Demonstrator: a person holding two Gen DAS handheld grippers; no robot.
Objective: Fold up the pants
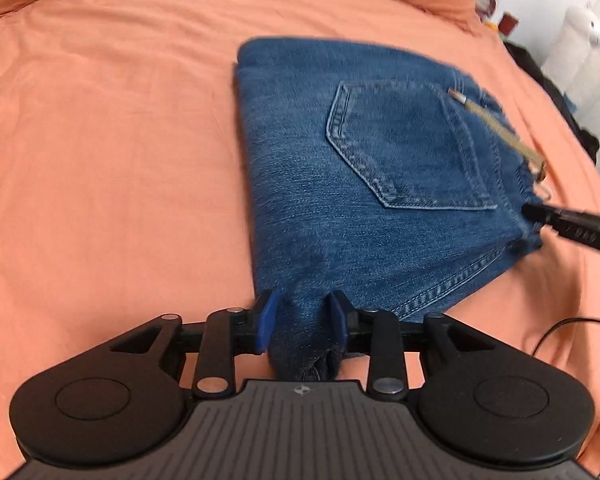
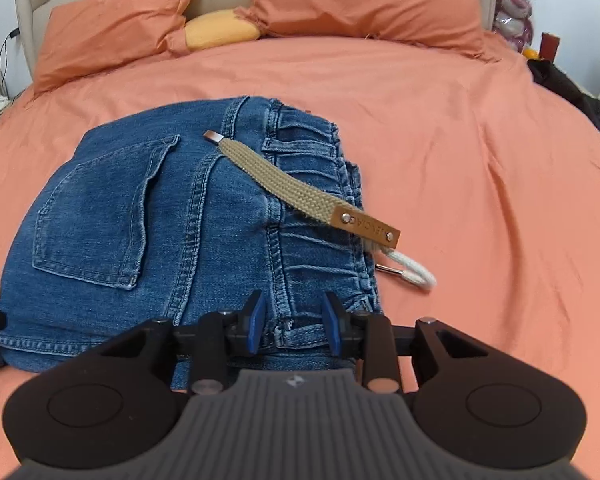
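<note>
Both claws are gripping your folded jeans (image 1: 360,168) on the bed (image 1: 112,140): left claw (image 1: 302,322) pinching a corner, right claw (image 2: 294,322) clamping the waistband.

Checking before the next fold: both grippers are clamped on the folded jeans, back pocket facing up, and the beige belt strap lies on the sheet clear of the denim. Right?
Not quite. The right wrist view shows the beige belt strap lying across the jeans, only its looped end reaching the sheet. Left gripper and right gripper both grip denim.

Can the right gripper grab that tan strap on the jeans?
Probably not yet: the right gripper is shut on the jeans waistband. Nothing covers the tan strap lying ahead on top, so it could after letting go.
</note>
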